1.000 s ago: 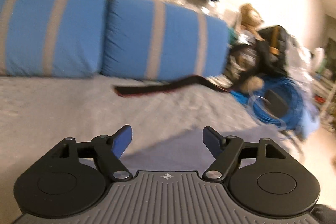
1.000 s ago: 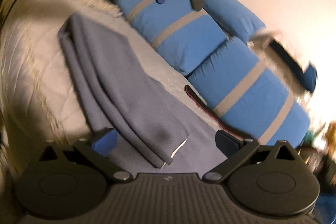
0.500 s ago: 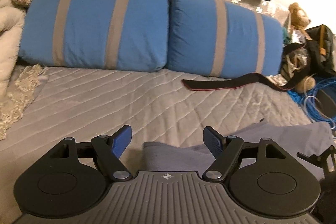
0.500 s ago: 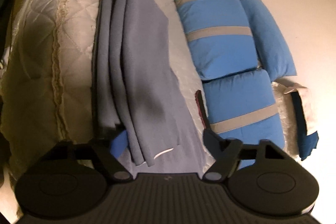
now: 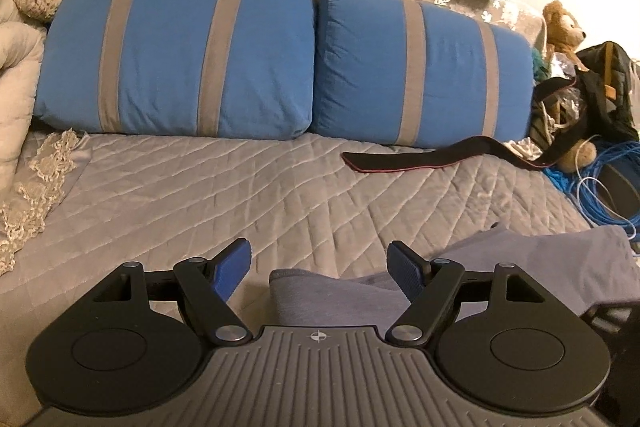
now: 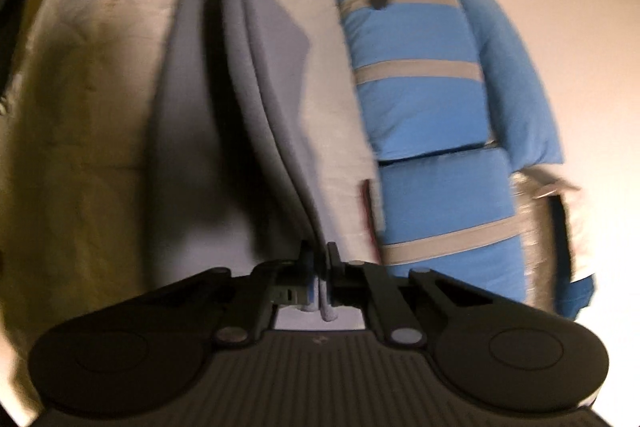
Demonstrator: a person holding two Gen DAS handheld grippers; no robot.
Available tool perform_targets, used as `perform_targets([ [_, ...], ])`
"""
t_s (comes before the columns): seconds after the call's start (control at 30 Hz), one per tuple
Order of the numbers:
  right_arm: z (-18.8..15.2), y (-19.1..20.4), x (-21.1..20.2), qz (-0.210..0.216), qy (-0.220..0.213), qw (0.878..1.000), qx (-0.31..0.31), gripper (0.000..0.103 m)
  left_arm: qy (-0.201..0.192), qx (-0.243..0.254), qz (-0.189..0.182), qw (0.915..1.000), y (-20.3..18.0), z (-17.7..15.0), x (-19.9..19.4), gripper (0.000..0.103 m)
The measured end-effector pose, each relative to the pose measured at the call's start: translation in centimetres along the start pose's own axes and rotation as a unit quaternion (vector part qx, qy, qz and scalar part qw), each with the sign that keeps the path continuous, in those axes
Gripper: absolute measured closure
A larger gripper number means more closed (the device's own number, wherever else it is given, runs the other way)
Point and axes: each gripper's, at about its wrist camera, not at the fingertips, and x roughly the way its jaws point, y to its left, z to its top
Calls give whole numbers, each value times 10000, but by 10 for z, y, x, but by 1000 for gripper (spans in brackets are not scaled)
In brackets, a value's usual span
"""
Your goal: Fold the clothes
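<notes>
Right tongs point(image 6: 319, 259) are closing, with the near edge of the grey-blue garment point(image 6: 224, 115) pinched between their blue pads, the cloth pulled up into a ridge from there. Left tongs point(image 5: 320, 269) stand spread, nothing pressed between them, poised just above a folded corner of the same garment point(image 5: 320, 297). It lies in a long strip on the quilted bed point(image 5: 224, 195), towards its near edge. Two blue striped pillows point(image 5: 180, 55) stand along the bed's far edge, with a dark strap point(image 5: 420, 157) lying just in front of them.
</notes>
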Motion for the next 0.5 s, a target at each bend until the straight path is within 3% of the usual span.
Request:
perform_targets([
  [0.13,-12,-28,-1,-318,30,9994,-163,92,21,-128,45,9999,4,1,0,29],
  [0.3,-33,-42,-7,-371,185,9981,-451,92,147,-416,-11,9990,11,3,3,29],
  [0.4,-49,-31,-12,-195,339,9978,-531,93,233,-476,-55,9986,12,3,5,29],
  [0.47,-60,-16,-13,143,439,9973,-573,92,274,-440,-71,9986,10,2,6,29],
  [0.5,-65,-7,-12,303,490,9964,-623,83,285,-411,-74,9987,9,2,7,29],
])
